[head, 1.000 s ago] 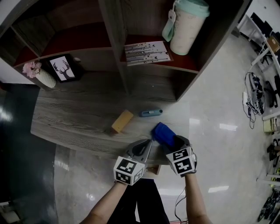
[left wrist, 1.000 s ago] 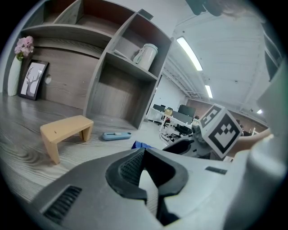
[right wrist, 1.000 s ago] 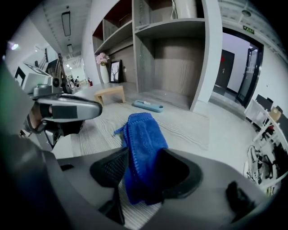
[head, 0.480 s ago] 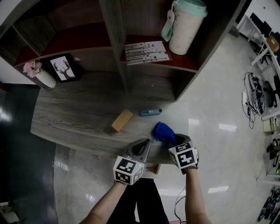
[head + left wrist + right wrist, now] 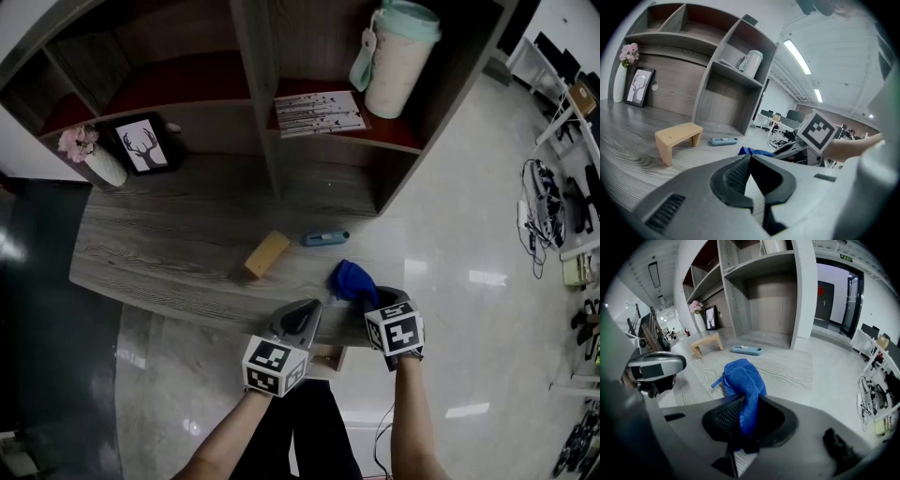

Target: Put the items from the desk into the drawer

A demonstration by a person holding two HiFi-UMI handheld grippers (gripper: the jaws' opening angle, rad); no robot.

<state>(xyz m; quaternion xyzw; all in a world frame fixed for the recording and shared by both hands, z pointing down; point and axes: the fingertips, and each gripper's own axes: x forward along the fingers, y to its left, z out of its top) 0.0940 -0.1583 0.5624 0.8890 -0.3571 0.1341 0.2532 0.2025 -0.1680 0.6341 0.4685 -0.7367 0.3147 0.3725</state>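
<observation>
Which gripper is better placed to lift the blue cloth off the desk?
Right. The right gripper has just been closing its jaws and now pinches the blue cloth; the left gripper is shut and empty beside it.

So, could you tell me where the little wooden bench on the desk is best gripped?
Probably across the narrow width of the flat top of the wooden bench, coming down from above. It stands upright on its two legs, so the top's long parallel edges offer flat faces for the jaws.
</observation>
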